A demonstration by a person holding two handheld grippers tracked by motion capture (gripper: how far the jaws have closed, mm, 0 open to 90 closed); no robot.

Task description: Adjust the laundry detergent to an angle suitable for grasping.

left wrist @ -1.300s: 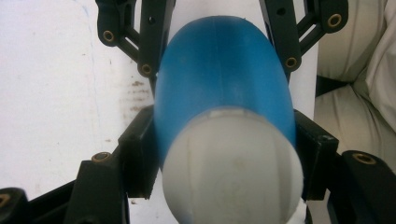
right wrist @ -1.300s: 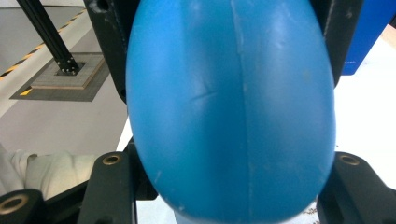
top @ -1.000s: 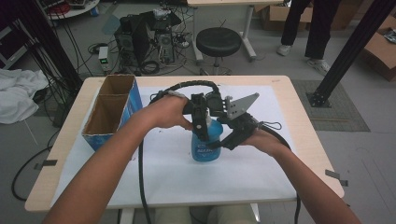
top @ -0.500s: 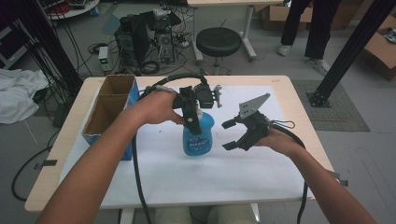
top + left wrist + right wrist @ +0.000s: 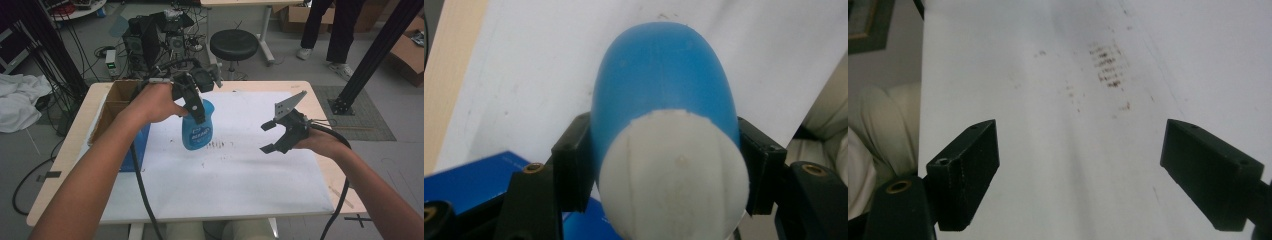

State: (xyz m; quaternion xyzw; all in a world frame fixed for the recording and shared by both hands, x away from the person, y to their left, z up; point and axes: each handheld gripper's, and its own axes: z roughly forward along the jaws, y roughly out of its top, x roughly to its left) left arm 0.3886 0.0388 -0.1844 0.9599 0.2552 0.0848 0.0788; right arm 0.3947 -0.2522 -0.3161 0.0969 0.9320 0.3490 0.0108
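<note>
A translucent blue plastic spray bottle with a white label (image 5: 197,127) is held clear of the white paper sheet (image 5: 240,175) covering the pale wooden table (image 5: 320,107), gripped near its top by the left gripper (image 5: 192,100). In the left gripper view, the black jaws are seen pressed against both sides of the bottle (image 5: 664,115), whose white cap end faces the camera. The bottle hangs just beside an open brown cardboard box with a blue side (image 5: 117,117), which stands at the sheet's left edge. The right gripper (image 5: 272,135) is held above the sheet, well apart from the bottle on its right; its jaws have just been opening and are now spread wide, with nothing between them. A patch of small dark smudges (image 5: 1108,65) is seen on the sheet beyond those jaws, close under the bottle.
</note>
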